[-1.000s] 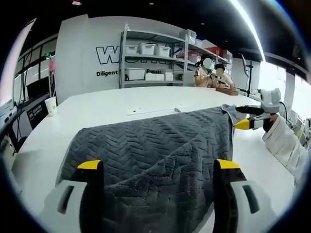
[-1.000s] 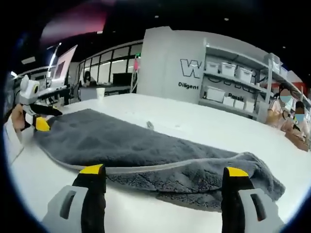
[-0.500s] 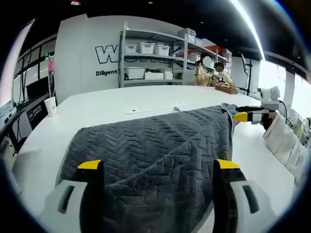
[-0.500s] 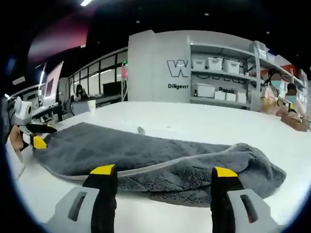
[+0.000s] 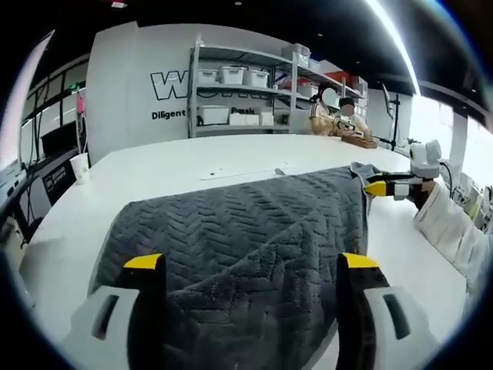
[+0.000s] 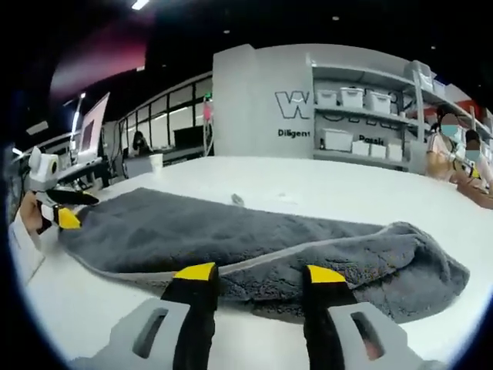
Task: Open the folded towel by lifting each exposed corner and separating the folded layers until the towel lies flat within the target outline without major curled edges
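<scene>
A grey towel [image 5: 239, 231] is spread across a white table [image 5: 154, 173], its herringbone weave seen in the left gripper view, where the left gripper [image 5: 250, 266] is held wide apart over the near edge. In the right gripper view, the pale hem and a bunched fold at the towel's far end are shown, and the right gripper [image 6: 260, 276] is narrowed but not closed, just short of the cloth. Shelves [image 5: 239, 89] with bins are seen behind.

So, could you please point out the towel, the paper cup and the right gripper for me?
towel [image 5: 231, 223]: left gripper view, middle of the grey top layer.
cup [image 5: 80, 166]: left gripper view, its white side wall.
right gripper [image 6: 256, 271]: right gripper view, midway between its yellow tips.
</scene>
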The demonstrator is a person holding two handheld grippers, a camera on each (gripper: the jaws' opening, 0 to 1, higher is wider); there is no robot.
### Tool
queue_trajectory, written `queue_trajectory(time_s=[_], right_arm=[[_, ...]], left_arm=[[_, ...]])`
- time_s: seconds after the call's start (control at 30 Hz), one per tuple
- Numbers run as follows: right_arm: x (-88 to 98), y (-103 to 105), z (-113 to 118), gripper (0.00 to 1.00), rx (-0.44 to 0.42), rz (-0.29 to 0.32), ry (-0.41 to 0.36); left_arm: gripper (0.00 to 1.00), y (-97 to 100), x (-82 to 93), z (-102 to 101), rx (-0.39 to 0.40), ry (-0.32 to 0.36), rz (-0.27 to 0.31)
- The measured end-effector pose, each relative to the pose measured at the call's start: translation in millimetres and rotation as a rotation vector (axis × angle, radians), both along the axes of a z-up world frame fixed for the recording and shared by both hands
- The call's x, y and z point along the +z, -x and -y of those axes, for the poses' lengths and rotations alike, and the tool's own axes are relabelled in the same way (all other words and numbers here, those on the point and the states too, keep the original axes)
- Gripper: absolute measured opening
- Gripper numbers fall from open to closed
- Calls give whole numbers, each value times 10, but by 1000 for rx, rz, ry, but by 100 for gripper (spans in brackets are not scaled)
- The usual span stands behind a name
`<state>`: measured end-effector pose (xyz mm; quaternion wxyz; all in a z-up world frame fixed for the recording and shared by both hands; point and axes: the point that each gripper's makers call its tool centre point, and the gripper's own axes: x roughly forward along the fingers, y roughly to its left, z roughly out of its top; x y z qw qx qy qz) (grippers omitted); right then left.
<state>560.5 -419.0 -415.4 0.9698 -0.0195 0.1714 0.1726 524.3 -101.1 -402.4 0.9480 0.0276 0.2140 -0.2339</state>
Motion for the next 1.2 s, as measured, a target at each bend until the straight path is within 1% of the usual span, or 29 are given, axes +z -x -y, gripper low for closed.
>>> queue_trajectory(time_s=[0.13, 0.3, 0.5, 0.57, 0.67, 0.97, 1.13, 1.2], right_arm=[[-43, -8, 28, 27, 1, -4, 38], [-77, -10, 29, 23, 11, -14, 56], [-59, -8, 74, 10, 8, 6, 111], [-55, -4, 60, 5, 21, 13, 129], [-53, -5, 57, 0, 25, 17, 148], [11, 36, 60, 0, 25, 33, 179], [23, 86, 64, 0, 21, 37, 213], [25, 137, 63, 0, 20, 38, 220]], left_arm=[[90, -3, -1, 1, -1, -1, -1], [90, -10, -8, -2, -3, -3, -5], [90, -6, -19, -7, -2, -5, -9], [90, -6, -21, -9, -2, -6, -9], [90, -4, -26, -8, -2, -6, -11], [90, -7, -43, -16, 0, -6, -17], [90, -2, -50, -11, -2, -6, -20], [90, 0, -55, -15, -1, -6, -21]])
